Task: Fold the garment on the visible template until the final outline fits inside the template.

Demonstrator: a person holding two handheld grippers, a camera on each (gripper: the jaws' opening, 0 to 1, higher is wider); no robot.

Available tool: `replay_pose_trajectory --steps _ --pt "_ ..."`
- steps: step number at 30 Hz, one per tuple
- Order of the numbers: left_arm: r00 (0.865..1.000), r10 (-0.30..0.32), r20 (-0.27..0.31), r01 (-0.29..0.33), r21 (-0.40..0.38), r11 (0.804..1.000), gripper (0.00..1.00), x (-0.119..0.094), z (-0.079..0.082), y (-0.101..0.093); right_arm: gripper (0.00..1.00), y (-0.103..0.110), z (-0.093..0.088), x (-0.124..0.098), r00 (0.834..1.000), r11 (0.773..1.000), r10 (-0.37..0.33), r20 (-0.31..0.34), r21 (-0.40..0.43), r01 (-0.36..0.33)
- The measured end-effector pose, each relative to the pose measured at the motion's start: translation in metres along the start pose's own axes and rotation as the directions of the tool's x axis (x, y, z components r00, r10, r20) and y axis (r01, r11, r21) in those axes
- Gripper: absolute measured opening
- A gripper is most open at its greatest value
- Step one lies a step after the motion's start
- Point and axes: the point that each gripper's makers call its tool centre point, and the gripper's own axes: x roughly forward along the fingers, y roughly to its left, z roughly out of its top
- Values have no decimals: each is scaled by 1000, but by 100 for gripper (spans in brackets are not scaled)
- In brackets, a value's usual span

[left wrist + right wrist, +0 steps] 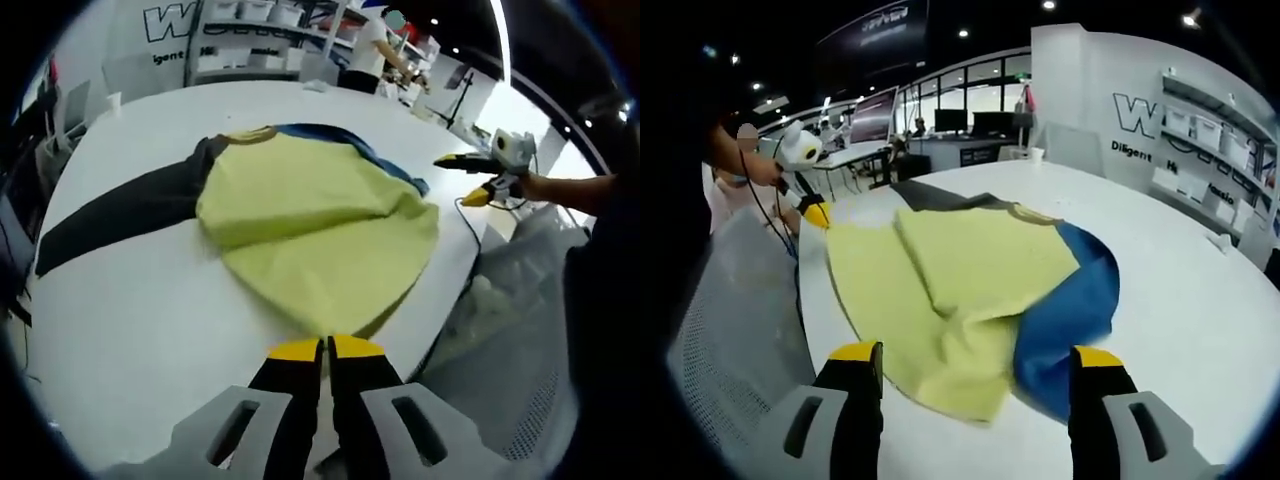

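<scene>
On the white worktop point(140, 330), the garment point(320, 225) is seen lying partly folded near the edge, its dark sleeve point(120, 210) stretched toward the left side and its long axis running along that line. The left gripper point(325, 348) is held with fingers pressed together at the yellow hem, whether cloth is pinched cannot be told. The right gripper point(975, 355) is held with fingers wide apart, the blue-and-yellow fold lying just ahead between them, so it is judged equally near.
</scene>
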Motion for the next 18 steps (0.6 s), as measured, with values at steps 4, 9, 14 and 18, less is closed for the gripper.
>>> replay_pose_trajectory --steps 4,9,14,18 --pt "1000 -1 -21 1 3 1000 6 -2 -7 6 74 0 -1 -1 1000 1000 1 -2 0 -1" --pt "998 32 -55 -32 12 999 6 0 -16 21 73 2 -2 -1 1000 1000 6 -6 1 -6" --pt "996 55 -71 -51 60 997 6 4 -21 23 72 4 -3 -2 1000 1000 8 -9 -2 -8" --pt "996 44 -74 -38 80 996 6 8 -22 17 70 8 -5 -2 1000 1000 17 -13 -1 -17"
